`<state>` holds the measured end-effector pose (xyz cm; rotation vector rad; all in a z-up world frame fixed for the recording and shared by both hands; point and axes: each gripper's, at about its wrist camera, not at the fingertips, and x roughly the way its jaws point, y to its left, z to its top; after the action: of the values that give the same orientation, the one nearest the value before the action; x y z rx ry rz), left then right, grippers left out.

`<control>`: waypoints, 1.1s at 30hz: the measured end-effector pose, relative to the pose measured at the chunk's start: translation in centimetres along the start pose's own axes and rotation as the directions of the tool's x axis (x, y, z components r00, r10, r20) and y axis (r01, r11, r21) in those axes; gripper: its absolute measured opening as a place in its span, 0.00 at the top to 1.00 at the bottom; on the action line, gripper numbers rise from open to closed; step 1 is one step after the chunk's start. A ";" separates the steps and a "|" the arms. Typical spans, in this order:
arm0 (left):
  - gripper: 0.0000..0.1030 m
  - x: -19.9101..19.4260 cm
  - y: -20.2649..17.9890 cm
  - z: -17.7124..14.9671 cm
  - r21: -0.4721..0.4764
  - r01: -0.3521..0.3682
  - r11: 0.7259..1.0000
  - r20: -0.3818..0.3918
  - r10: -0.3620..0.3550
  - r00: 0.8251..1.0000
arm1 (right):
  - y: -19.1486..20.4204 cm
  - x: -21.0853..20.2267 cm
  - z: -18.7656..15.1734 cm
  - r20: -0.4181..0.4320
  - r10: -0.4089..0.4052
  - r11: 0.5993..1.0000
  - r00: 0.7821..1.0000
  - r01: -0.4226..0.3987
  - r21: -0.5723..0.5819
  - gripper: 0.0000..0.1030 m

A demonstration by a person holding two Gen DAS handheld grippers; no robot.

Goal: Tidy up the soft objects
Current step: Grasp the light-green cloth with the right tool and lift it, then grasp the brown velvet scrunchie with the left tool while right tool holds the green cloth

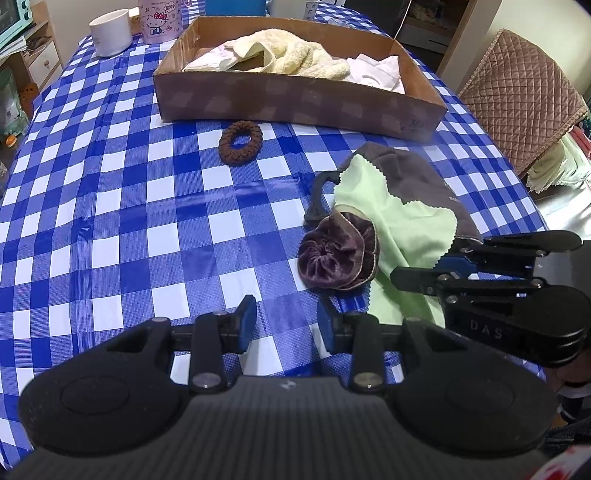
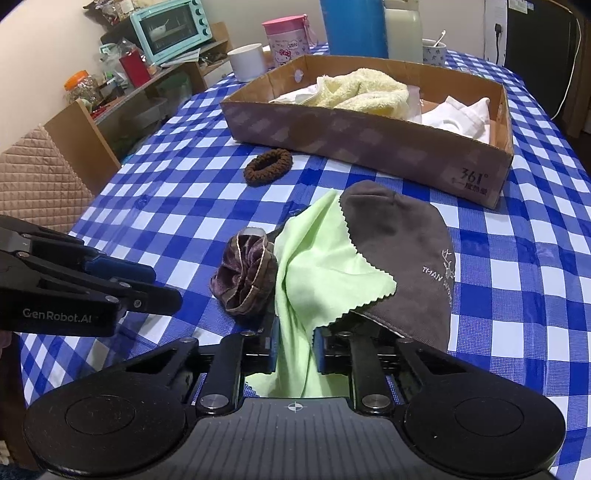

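A light green cloth (image 2: pixel 317 266) lies over a grey-brown cap (image 2: pixel 402 236) on the checked table. My right gripper (image 2: pixel 295 349) has its jaws around the cloth's near end, pads touching it. A purple velvet scrunchie (image 1: pixel 338 254) lies left of the cloth, also in the right wrist view (image 2: pixel 245 275). A brown knitted hair tie (image 1: pixel 240 141) lies near the cardboard box (image 1: pixel 295 101), which holds a cream towel (image 1: pixel 291 51) and white cloths (image 1: pixel 380 72). My left gripper (image 1: pixel 286 323) is open and empty, just short of the scrunchie.
A white cup (image 1: pixel 110 32), a pink Hello Kitty tub (image 1: pixel 159 18) and bottles stand behind the box. A quilted chair (image 1: pixel 524 92) is at the right table edge. Shelves with a mint toaster oven (image 2: pixel 170 27) stand at the left.
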<state>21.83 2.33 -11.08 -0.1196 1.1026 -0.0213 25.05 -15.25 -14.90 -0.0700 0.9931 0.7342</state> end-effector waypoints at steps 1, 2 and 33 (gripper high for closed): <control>0.69 0.0 0.0 0.0 0.000 0.000 1.000 0.001 0.000 1.000 | 0.0 0.0 0.0 0.000 -0.001 1.000 1.000 0.001 -0.001 0.89; 0.69 0.0 0.0 0.0 0.002 0.000 1.000 0.002 0.000 1.000 | 0.0 0.0 0.0 -0.002 0.000 1.000 1.000 0.000 -0.002 0.92; 0.45 3.1 -3.3 1.9 0.160 0.066 0.985 0.053 -0.075 0.996 | -3.2 -10.6 2.7 0.237 -0.074 0.991 0.969 0.044 0.130 0.99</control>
<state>25.04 -1.06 -12.69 -0.0168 1.0332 -0.1674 25.42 -22.25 -5.92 0.0958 0.7975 0.6090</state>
